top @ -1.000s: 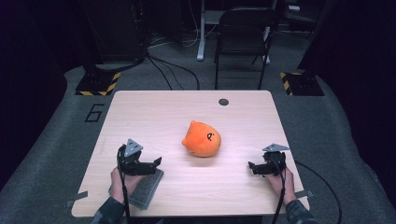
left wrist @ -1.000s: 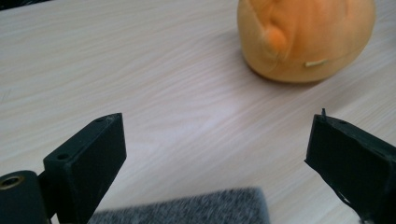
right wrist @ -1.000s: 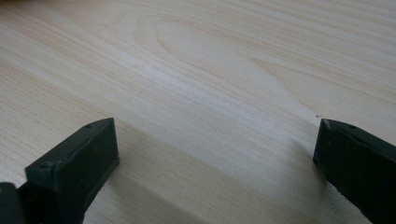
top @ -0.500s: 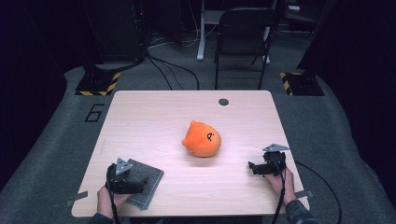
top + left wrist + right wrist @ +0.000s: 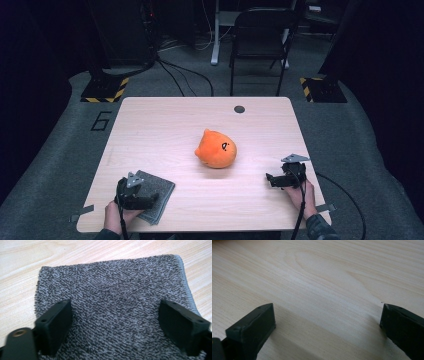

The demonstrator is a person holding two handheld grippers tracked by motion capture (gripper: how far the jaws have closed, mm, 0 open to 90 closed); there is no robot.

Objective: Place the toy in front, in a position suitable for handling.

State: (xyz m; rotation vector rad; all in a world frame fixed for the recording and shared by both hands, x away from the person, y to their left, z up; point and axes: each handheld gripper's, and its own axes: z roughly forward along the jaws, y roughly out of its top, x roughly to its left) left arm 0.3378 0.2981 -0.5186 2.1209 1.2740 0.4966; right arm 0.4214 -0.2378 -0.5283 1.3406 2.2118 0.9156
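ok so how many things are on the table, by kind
soft toys: 1, the round orange plush toy with a small face
cloths: 1, the folded grey terry cloth at the near left corner
handheld grippers: 2, the left gripper over the cloth and the right gripper low over bare wood, both with jaws apart
total: 4, on the pale wooden table

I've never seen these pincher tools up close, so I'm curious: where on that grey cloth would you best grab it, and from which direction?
The grey cloth lies flat on the table, so pinching a free edge or corner probably works best. The left gripper hangs over it, jaws wide open. I would come down at the bound edge, nip it, then lift.
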